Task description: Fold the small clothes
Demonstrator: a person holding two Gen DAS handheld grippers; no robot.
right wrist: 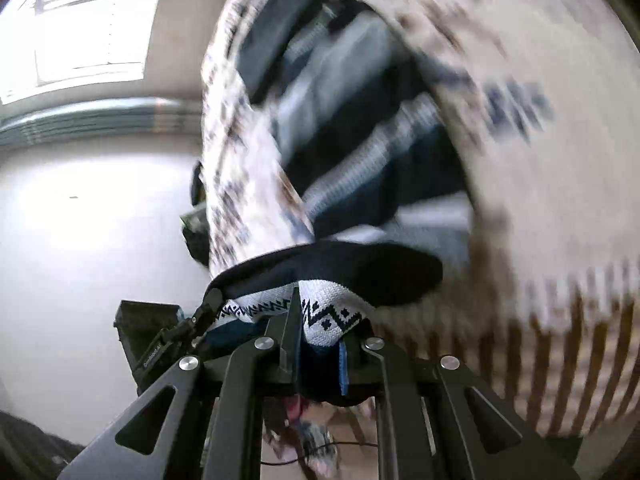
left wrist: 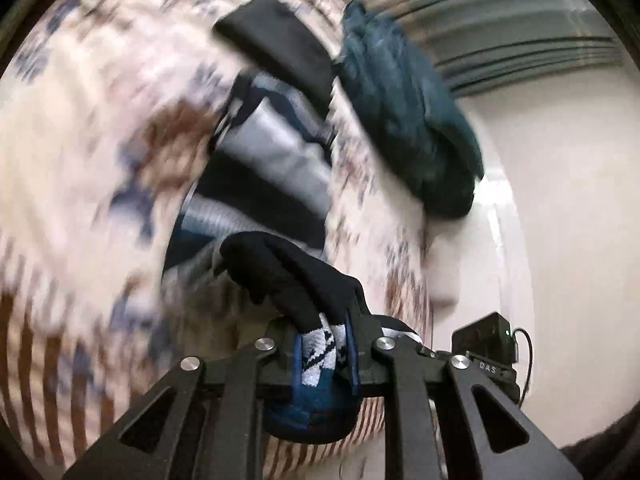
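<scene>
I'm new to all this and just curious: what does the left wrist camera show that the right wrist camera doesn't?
Only the left wrist view shows a rumpled teal garment lying on the patterned cloth's far edge, beside a black folded piece.

Only the right wrist view shows a bright window at upper left.

Both show a pair of tongs, left tongs and right tongs, shut on a dark sock with a white zigzag band, above the blurred patterned cloth and striped clothes.

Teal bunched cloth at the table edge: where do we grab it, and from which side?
Probably the end of the teal cloth that bulges past the tablecloth edge, approached from the open side beyond that edge. It's bunched thick there, so an easy pinch. The view is blurred.
</scene>
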